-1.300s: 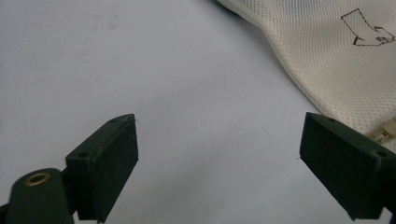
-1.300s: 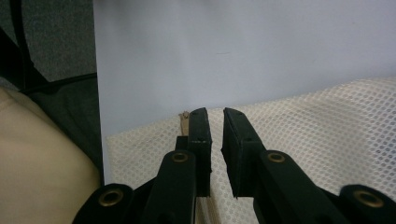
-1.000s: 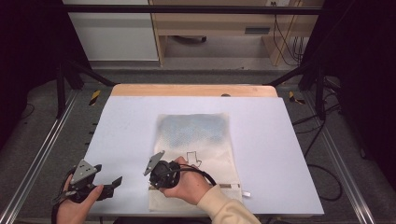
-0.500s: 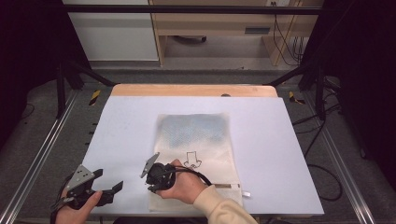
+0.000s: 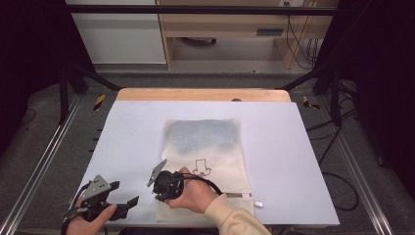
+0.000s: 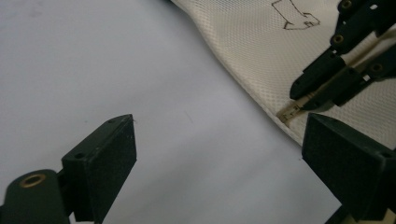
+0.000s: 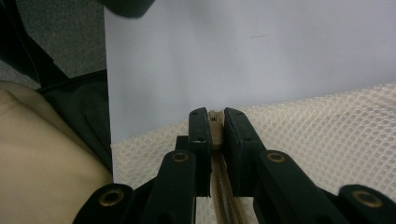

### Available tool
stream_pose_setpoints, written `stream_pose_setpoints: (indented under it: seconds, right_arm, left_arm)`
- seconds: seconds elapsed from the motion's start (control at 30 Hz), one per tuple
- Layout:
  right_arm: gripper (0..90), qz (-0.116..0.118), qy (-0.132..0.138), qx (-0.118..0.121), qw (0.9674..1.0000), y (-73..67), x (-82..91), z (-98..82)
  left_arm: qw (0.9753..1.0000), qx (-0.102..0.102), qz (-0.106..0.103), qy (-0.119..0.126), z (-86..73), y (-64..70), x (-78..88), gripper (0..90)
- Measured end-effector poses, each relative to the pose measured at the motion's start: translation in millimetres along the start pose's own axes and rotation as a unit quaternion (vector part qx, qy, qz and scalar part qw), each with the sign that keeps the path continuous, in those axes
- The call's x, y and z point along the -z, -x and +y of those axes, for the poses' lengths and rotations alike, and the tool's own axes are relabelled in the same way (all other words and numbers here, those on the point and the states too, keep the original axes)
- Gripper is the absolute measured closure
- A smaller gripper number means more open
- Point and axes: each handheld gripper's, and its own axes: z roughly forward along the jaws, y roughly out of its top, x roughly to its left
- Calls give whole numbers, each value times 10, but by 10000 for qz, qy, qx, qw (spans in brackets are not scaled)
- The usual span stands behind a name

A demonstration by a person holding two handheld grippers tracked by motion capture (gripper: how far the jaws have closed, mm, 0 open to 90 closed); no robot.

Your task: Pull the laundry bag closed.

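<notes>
- While the cream mesh laundry bag with a printed arrow outline (image 5: 205, 171) lies flat in the lower middle of the high view, on the pale lavender table sheet (image 5: 293, 161), its tan zipper tape (image 7: 215, 122) runs along the near edge.
- Right gripper (image 7: 215, 116): its black jaws have just been closing and now stand clenched on the end of that zipper tape, the tape pinched between the pads, as the right gripper view shows at centre.
- My reading: with the zipper end clamped, the bag is anchored, so the zipper's silver pull (image 5: 258, 203), at the right end of the near edge, could be drawn along next.
- Compared with a second ago, the left gripper (image 5: 125, 205) has dropped toward the lower left corner of the high view and sits farther from the bag.
- Left gripper's jaws stand wide apart and released, nothing between them; its own view looks over bare sheet toward the bag's corner.
- Right hand (image 5: 193, 196) lies low over the bag's near left corner, cream sleeve (image 5: 235, 220) entering from the bottom edge.
</notes>
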Motion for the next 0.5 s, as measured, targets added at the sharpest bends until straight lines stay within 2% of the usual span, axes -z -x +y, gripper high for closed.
stream_pose_setpoints:
  seconds: [0.1,0.13,0.17,0.3,0.4,0.5]
  right_arm:
    - [818,16,41,26,10000,1,4,-2]
    - [818,14,76,-49,10000,-2,16,-8]
    - [818,24,92,-19,10000,3,21,-11]
    - [818,37,177,-36,9998,27,50,-15]
    - [818,-4,255,-102,9996,37,67,-18]
    - [817,10,269,-77,9996,42,69,-24]
  left_arm:
    - [10000,25,-50,0,-3,47,-27,110]
    - [9999,-37,-119,-85,-7,92,-52,112]
    - [9998,-68,-150,-86,-9,114,-65,114]
    - [9996,-52,-259,-134,-10,163,-122,100]
    - [9985,122,-520,-102,2,224,-203,96]
    - [9980,44,-599,-200,12,269,-245,96]
